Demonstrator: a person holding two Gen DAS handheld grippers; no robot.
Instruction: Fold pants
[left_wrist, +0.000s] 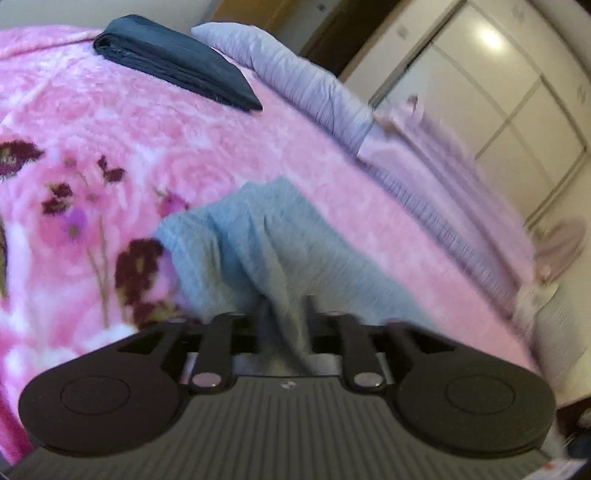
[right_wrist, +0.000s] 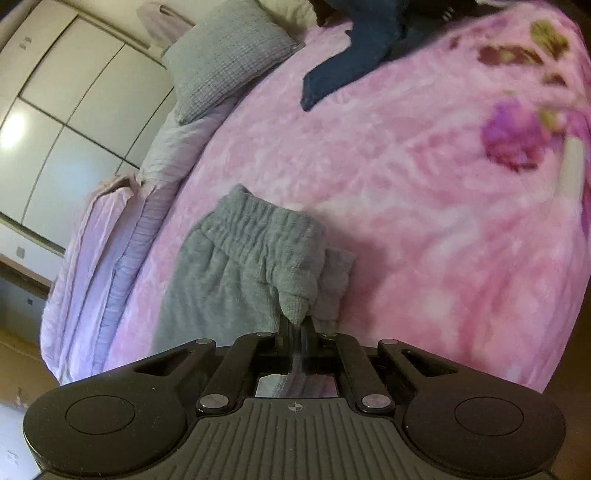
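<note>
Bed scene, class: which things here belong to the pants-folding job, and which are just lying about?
Belong to the job:
grey pants
left gripper
right gripper
pink blanket

Lying about:
folded dark garment
blue garment
pillow
wardrobe

Your matt black plastic grippers (right_wrist: 295, 326) pinch the grey pants (right_wrist: 236, 266), a soft, nubbly knit cloth, over a fluffy pink fleece blanket (right_wrist: 424, 206).

Pink floral bed (left_wrist: 258, 147), white wardrobe (left_wrist: 498, 92)
</note>
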